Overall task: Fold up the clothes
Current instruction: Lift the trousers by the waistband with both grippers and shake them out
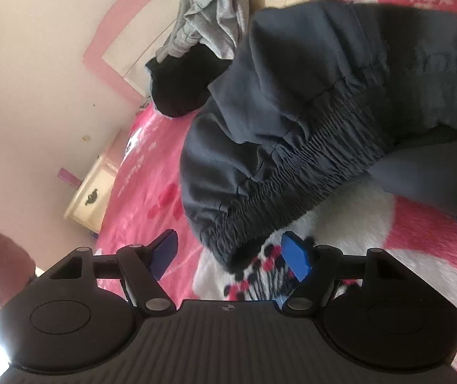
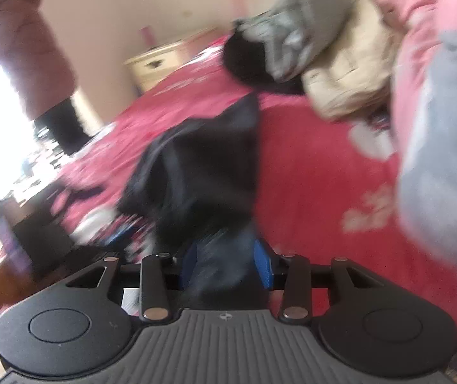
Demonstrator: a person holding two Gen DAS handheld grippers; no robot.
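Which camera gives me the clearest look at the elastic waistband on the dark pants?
The left wrist view: the gathered elastic waistband of the dark pants is sharp there, just ahead of the open left gripper. In the right wrist view, motion blur hides it; only dark fabric shows in the right gripper.

Right wrist view is motion-blurred (dark trousers (image 2: 202, 166) smeared), their far end cut off.
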